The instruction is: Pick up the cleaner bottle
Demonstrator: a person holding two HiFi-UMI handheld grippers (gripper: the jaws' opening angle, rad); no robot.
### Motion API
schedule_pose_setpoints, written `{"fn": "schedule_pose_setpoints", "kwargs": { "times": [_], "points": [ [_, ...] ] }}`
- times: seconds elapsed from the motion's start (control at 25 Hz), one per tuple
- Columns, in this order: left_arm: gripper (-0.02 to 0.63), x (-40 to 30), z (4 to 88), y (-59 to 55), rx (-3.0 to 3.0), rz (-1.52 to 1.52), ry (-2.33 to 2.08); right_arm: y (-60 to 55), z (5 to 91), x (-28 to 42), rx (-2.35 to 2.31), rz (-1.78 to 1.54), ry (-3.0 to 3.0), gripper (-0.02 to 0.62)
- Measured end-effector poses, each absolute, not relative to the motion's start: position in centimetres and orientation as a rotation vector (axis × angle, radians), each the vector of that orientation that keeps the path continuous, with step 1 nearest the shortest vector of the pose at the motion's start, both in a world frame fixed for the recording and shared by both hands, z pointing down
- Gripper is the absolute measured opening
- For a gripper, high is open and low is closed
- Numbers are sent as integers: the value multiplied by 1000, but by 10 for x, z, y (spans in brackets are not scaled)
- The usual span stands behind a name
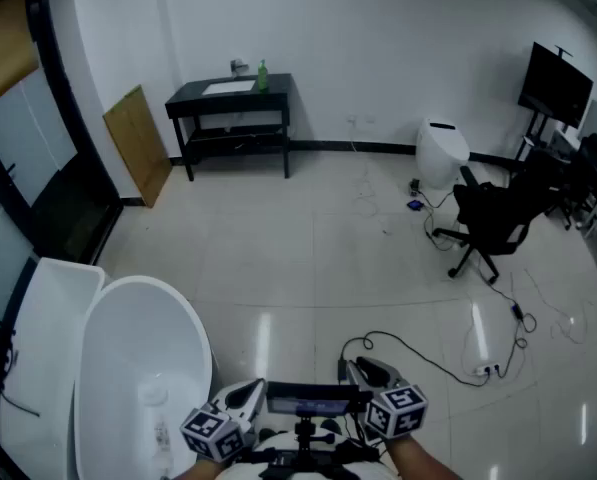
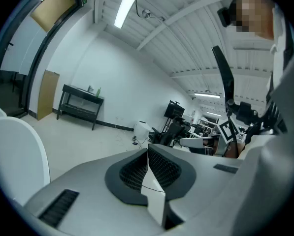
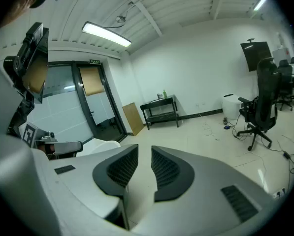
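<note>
left gripper (image 2: 147,154) pressed fully closed, nothing between its ribbed black pads. right gripper (image 3: 145,156) parted by a narrow gap, empty too. the small green cleaner bottle (image 1: 262,75) stands far off at twelve o'clock, on the black two-shelf table (image 1: 278,93) against the white wall. glossy pale tiled floor (image 1: 308,258) lies between. white oval tub (image 1: 138,368) at nine o'clock, black office chair (image 1: 493,218) at two.

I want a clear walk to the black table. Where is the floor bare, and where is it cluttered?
Bare tiles run up the middle, between the white tub on the left and the office chair on the right, straight to the black table. Cables crowd the floor on the right.
</note>
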State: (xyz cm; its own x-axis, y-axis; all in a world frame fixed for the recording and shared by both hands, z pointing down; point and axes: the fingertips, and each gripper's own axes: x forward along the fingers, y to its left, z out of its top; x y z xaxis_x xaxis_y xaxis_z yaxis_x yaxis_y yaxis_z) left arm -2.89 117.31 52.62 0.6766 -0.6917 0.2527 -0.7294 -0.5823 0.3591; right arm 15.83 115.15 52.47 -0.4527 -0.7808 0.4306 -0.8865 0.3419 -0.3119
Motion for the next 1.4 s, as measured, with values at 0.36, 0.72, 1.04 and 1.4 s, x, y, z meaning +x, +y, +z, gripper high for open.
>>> {"fn": "schedule_pose_setpoints", "kwargs": {
  "times": [0.36, 0.72, 1.04, 1.4],
  "points": [
    [0, -32, 519, 1175, 2483, 111, -1082, 1157, 527, 154, 1549, 750, -2376, 80],
    [0, -35, 509, 1172, 2498, 84, -1077, 1158, 523, 146, 1560, 704, -2349, 43],
    [1, -33, 507, 1171, 2485, 104, -1070, 1156, 524, 142, 1549, 818, -2394, 38],
    [1, -32, 523, 1174, 2477, 122, -1052, 1163, 540, 135, 1491, 883, -2407, 38]
  ]
}}
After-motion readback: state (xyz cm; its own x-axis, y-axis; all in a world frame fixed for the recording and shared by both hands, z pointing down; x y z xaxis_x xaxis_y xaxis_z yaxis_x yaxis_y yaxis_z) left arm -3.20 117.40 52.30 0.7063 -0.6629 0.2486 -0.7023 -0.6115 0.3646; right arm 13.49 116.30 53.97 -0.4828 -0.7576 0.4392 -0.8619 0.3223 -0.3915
